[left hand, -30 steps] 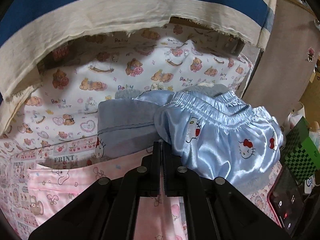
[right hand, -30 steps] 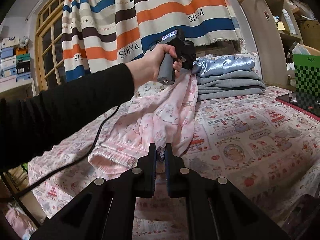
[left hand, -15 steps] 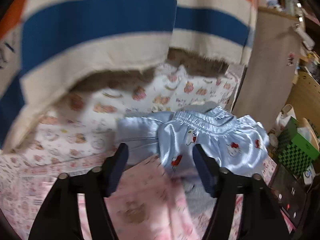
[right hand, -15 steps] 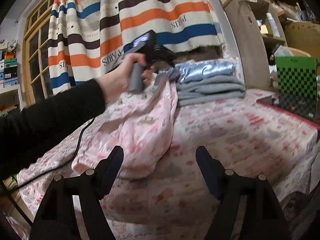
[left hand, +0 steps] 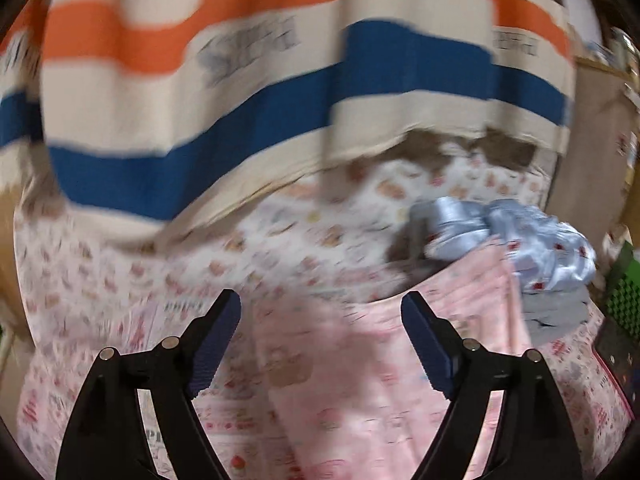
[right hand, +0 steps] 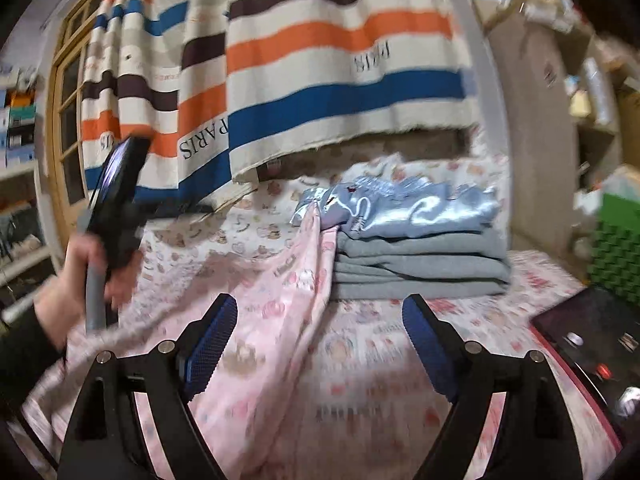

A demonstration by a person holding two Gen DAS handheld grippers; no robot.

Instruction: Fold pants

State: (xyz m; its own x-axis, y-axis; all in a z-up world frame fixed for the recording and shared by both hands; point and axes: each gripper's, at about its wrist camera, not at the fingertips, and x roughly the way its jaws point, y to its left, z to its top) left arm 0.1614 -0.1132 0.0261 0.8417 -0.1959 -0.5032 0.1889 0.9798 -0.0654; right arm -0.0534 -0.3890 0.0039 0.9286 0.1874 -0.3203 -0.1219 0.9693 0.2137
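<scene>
The pink printed pants [right hand: 280,320] lay spread on the bed [right hand: 400,340], one end draped up against the stack of folded clothes [right hand: 416,264], a grey garment under a shiny light-blue satin one. In front of that stack the patterned bedsheet lay bare, bounded to the stack's right by a dark phone [right hand: 588,340] and a green checkered box [right hand: 620,240]; behind the stack hung the striped curtain [right hand: 340,60].

The left gripper [left hand: 320,320] hovered over the pants, jaws opening, nothing between them. The right gripper [right hand: 320,320] likewise had jaws opening, empty.

Only the right wrist view showed the person's left hand [right hand: 80,276] on its handle, left of the stack, plus the window frame. The left view was heavily blurred.
</scene>
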